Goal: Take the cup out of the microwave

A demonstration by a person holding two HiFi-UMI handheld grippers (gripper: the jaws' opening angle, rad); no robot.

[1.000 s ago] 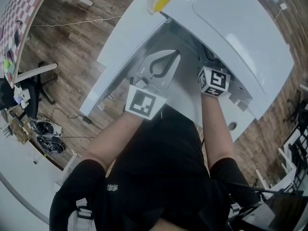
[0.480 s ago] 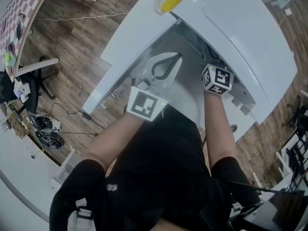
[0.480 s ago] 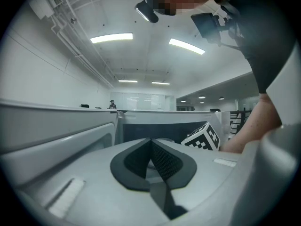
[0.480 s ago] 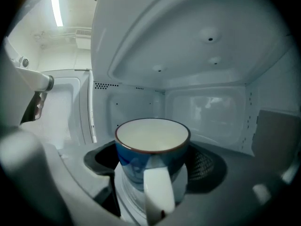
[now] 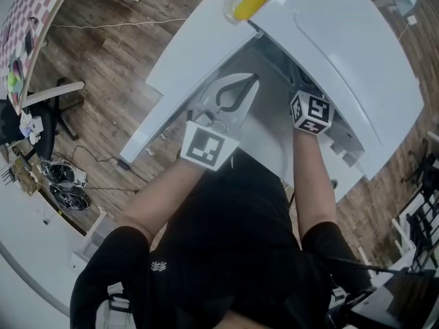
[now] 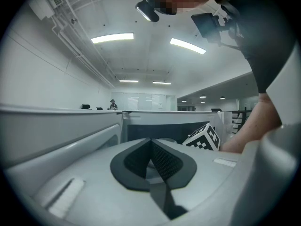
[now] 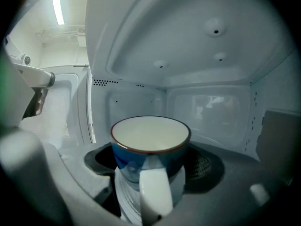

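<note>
A blue cup [image 7: 150, 140] with a cream inside and a brown rim stands inside the white microwave [image 5: 343, 40], its white handle [image 7: 155, 192] turned toward the camera. My right gripper [image 7: 150, 171] is inside the cavity, open, with the cup between its jaws and dark pads [image 7: 204, 166] showing on either side. In the head view only its marker cube [image 5: 310, 113] shows at the microwave's mouth. My left gripper [image 5: 248, 82] hangs in front of the open door [image 5: 185, 53], shut on nothing, its pads [image 6: 162, 161] meeting.
The door stands swung out to the left. A clear dish with something yellow [image 5: 248, 0] sits at the microwave's far corner. The cavity's walls and ceiling [image 7: 197, 46] close in around the cup. Wooden floor, a chair [image 5: 48, 122] and cables lie to the left.
Both grippers hold their places. Only the head view has shifted slightly.
</note>
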